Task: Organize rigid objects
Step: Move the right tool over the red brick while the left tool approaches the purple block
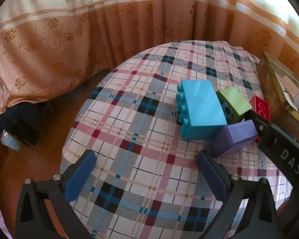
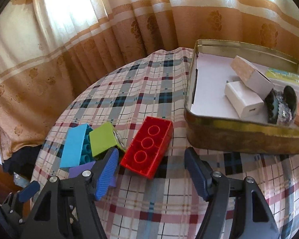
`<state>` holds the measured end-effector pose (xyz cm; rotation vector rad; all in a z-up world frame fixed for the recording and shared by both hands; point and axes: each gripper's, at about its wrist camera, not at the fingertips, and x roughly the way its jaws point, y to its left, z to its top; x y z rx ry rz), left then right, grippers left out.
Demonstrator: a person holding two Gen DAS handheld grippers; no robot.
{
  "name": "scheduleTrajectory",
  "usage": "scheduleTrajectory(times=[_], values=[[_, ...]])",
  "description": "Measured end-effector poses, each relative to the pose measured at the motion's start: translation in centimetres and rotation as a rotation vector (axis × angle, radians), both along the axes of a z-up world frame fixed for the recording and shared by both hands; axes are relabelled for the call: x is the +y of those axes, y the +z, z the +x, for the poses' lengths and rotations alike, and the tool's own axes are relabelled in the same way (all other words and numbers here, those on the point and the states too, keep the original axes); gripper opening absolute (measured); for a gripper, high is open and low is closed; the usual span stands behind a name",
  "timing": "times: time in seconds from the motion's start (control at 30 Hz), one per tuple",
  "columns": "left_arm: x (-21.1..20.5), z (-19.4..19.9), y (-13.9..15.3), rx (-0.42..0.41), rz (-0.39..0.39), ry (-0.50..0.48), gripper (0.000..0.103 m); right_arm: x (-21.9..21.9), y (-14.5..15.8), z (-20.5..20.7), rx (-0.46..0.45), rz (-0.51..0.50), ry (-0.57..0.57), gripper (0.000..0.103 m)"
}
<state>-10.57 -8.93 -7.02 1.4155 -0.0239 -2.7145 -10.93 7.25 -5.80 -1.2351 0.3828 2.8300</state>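
Right gripper (image 2: pixel 151 171) is nearest, jaws partly open around nothing, hanging just short of the red brick (image 2: pixel 147 147). That brick lies flat on the plaid cloth (image 2: pixel 149 209), left of the tin (image 2: pixel 239 137). Farther left of the tin, the green (image 2: pixel 102 139), blue (image 2: pixel 73 147) and purple (image 1: pixel 235 137) blocks huddle touching. Left gripper (image 1: pixel 147 171) gapes wide, empty.
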Motion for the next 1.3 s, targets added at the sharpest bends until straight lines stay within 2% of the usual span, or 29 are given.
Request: scheduleTrajectory(times=[0.13,0.23,0.43,0.5,0.7,0.93,1.0,1.2,1.3], values=[[-0.2,0.0,0.0,-0.001,-0.002,0.000,0.103,-0.2,-0.1,-0.2,-0.014,0.042,0.009,0.071],[-0.1,0.0,0.1,-0.001,-0.001,0.001,0.103,-0.8,-0.2,-0.4,-0.034,0.109,0.048,0.070],[0.0,0.1,0.0,0.000,-0.001,0.002,0.103,0.3,-0.2,0.8,-0.032,0.136,0.087,0.052],[-0.1,0.1,0.0,-0.001,-0.002,0.002,0.103,0.8,-0.1,1.5,-0.034,0.148,0.099,0.040],[-0.1,0.1,0.0,0.000,-0.002,0.002,0.103,2.3,-0.2,3.8,-0.031,0.144,0.137,0.034],[0.0,0.0,0.1,-0.001,-0.005,0.002,0.103,3.8,0.0,4.0,-0.030,0.038,0.134,0.036],[0.0,0.0,0.0,-0.001,-0.005,0.003,0.103,3.5,0.1,3.0,-0.029,0.023,0.158,0.042],[-0.1,0.0,0.0,-0.001,-0.004,0.003,0.103,1.8,0.1,0.2,-0.040,0.085,0.204,0.058],[-0.1,0.0,0.0,-0.001,-0.004,0.004,0.103,0.8,0.0,-0.5,-0.024,0.104,0.228,0.058]])
